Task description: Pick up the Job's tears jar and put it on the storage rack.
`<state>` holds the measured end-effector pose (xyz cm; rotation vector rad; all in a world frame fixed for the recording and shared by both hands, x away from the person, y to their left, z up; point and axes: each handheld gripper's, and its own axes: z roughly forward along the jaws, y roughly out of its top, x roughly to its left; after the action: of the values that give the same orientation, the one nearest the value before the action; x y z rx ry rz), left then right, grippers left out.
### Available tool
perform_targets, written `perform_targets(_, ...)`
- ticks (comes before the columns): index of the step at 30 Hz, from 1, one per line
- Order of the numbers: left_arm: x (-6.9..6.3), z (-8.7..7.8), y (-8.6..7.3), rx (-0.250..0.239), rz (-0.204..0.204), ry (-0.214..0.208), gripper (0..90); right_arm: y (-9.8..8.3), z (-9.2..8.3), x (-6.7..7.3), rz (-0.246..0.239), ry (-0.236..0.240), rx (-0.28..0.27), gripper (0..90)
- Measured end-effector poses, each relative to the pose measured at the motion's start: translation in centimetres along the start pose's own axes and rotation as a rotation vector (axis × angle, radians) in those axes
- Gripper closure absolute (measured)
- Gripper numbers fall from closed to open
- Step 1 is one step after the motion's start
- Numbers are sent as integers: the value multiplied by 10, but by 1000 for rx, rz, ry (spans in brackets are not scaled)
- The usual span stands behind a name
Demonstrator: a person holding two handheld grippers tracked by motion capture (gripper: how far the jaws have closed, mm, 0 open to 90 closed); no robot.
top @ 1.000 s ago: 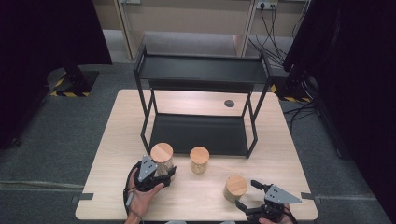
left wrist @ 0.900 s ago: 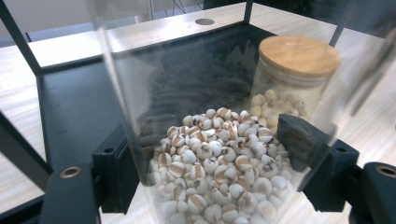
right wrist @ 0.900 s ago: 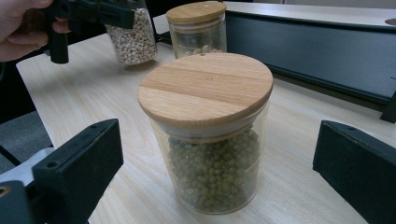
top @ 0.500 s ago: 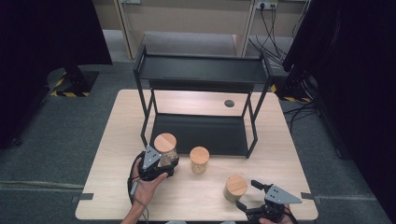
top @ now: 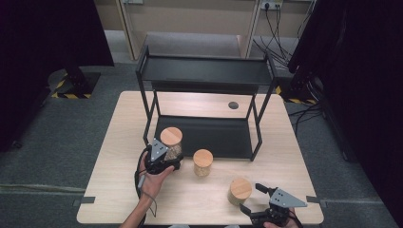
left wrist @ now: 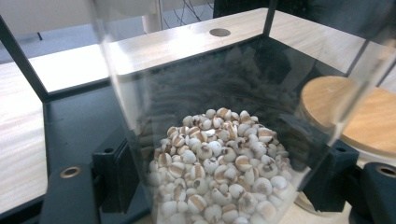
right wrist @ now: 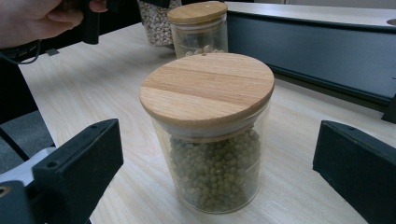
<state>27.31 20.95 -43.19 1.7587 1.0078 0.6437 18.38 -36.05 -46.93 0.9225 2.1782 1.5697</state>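
My left gripper [top: 166, 156] is shut on a glass jar of pale beans [top: 171, 142] with a wooden lid, held above the table just in front of the black shelf rack [top: 204, 71]. In the left gripper view the bean jar [left wrist: 215, 154] sits between both black jaws, over the rack's lower shelf [left wrist: 70, 126]. My right gripper [top: 259, 199] stands open near the table's front edge, beside a jar of green peas [top: 239, 191]. The right gripper view has that pea jar [right wrist: 210, 130] standing on the table between the spread jaws, untouched.
A third wooden-lidded jar [top: 203, 162] stands mid-table in front of the rack, and shows as a jar [right wrist: 198, 28] in the right gripper view. The wooden table [top: 119, 142] has a round cable hole [top: 233, 105] at the back. Grey floor surrounds it.
My left gripper has lifted the bean jar and carried it forward toward the rack's lower shelf. The right gripper and the other two jars have stayed put.
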Motion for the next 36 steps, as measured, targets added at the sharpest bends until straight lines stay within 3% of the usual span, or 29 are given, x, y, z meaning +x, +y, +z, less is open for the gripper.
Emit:
perform_targets(12, 4, 19, 15, 16, 1, 34, 255, 0, -1, -1, 3, 1, -4, 20)
perform_targets(24, 9, 34, 19, 4, -32, 76, 255, -1, 0, -1, 4, 4, -3, 20)
perform_targets(36, 7, 50, 23, 8, -31, 98, 255, -1, -1, -2, 4, 6, -5, 20)
